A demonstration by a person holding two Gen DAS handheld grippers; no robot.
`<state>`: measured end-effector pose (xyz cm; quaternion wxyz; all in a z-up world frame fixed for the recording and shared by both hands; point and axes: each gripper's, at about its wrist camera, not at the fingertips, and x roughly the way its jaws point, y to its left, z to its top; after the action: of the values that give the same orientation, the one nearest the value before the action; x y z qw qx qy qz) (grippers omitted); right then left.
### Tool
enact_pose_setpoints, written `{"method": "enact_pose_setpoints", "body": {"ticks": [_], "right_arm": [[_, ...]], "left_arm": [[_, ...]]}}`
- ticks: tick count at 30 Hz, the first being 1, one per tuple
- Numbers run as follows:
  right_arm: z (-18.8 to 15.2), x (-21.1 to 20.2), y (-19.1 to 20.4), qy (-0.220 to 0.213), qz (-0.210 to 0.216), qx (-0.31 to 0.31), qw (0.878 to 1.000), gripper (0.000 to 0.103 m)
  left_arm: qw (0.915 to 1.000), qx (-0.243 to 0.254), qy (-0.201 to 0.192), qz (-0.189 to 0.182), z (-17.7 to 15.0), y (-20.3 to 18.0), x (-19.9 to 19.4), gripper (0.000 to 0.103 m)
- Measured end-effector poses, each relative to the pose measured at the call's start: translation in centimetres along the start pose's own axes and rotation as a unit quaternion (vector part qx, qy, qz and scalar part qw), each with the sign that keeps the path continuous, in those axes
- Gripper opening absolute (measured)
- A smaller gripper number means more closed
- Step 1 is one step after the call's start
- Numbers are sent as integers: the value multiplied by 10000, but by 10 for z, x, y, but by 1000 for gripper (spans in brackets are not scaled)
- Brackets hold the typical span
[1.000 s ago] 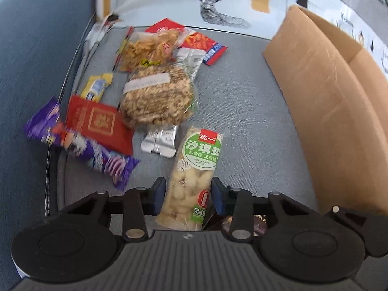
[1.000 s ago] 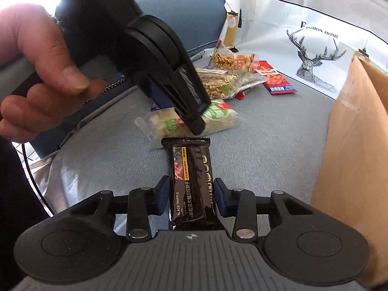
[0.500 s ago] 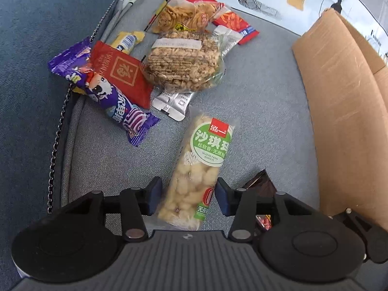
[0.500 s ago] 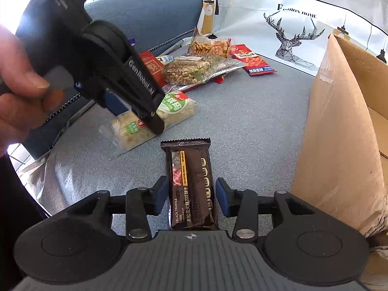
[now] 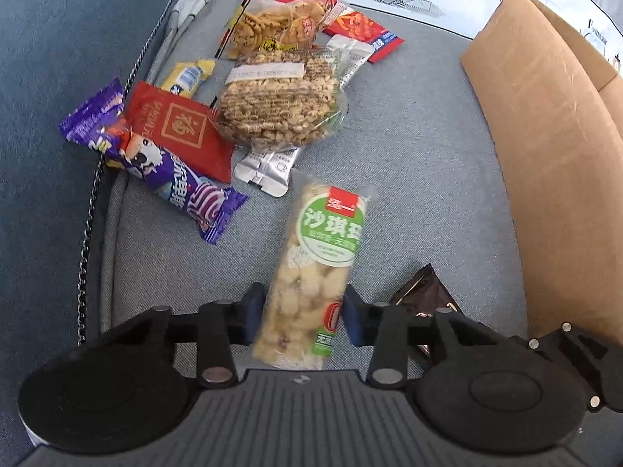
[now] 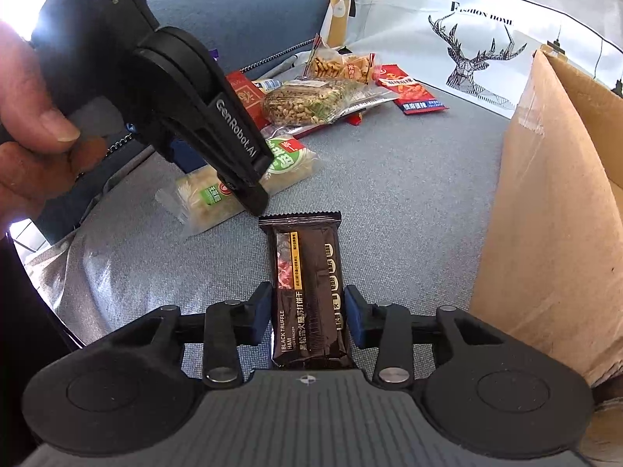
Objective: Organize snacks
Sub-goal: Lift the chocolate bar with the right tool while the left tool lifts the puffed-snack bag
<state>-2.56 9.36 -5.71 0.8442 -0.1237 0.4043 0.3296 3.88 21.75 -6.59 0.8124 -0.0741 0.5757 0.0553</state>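
Two gripped snacks: sachima pack [image 5: 311, 280], black cracker bar [image 6: 309, 292]

seat: grey sofa cushion [image 5: 409, 179] | back: deer-print fabric [image 6: 486, 58] | light: bright daylight

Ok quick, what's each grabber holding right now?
Left gripper: shut on the green-label snack pack.
Right gripper: shut on the black cracker bar.
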Motion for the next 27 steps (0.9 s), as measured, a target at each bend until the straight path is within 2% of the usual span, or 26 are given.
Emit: {"method": "enact_pose_setpoints", "body": {"ticks": [3,7,12,16,20,27], "right_arm": [[-1,-3,2,-61,-52,-116,9999,41],[1,-18,1,-385,-160,-139,9990,41],[5,-53,2,-948,-222,-61,9952,41],[12,-85,1,-1394,-256,-53,9899,41],[22,-113,-11,-1745,-355,-84,9840,41],[41,-157,-72,-2327,-702,107,9700,41]], "left_arm": [[9998,10,-121,-132,1,-1,-5,41],[9970,-188,-641,-397,2,1,-26,39],[9832,-789,-1364,-922,-4,10,-60,39],[9732,-912,-1910,-901,-6,7,-84,39],[9651,-931,-2279,-893,-2,-1,-98,39],[9528,-996,-2705,-954,1,-12,-112,39]]}}
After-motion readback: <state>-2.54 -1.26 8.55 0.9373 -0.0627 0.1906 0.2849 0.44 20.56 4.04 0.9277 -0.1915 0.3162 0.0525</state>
